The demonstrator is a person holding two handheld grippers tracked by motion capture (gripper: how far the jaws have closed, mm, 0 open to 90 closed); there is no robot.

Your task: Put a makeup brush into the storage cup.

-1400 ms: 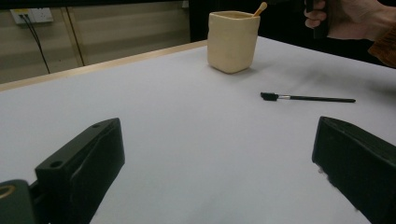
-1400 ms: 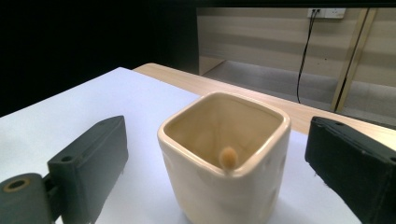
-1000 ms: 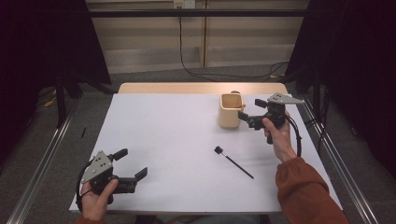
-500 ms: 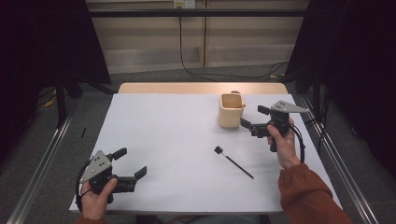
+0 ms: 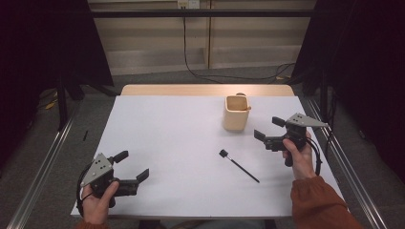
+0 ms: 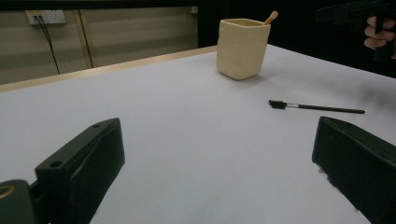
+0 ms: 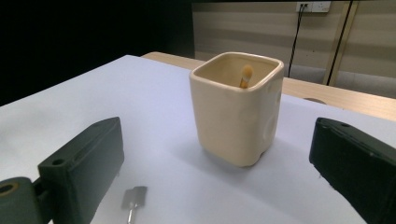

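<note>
White sheeting covers the counter (image 5: 181,143), and at its near left corner the left gripper (image 5: 131,167) sits low in the person's left hand (image 5: 98,202), its black fingers (image 6: 84,163) spread wide apart with nothing between them. In the left gripper view those fingers frame bare white surface, with the brush and the cup farther off to the right. A little farther in and right of centre lies a thin black brush (image 5: 239,166), flat on the counter, its square head pointing to the far left and its handle running toward the near right; it touches neither gripper. Just right of it, at the right edge, the person's right hand (image 5: 298,157) in a rust-coloured sleeve (image 5: 320,202) holds the right gripper (image 5: 269,130), which hovers above the counter and points left toward the cup. Its fingers (image 7: 81,163) also stand wide apart and grip nothing; in the right gripper view the cup stands between and beyond them, clear of both, and the brush head shows at the bottom edge near the left finger. Farther still stands the cream-coloured square cup (image 5: 236,113), upright on the counter, with a pale wooden stick (image 7: 246,74) leaning inside against its far right corner, the rounded tip just above the rim. Beyond the white sheeting a bare strip of wood forms the far edge of the counter.
</note>
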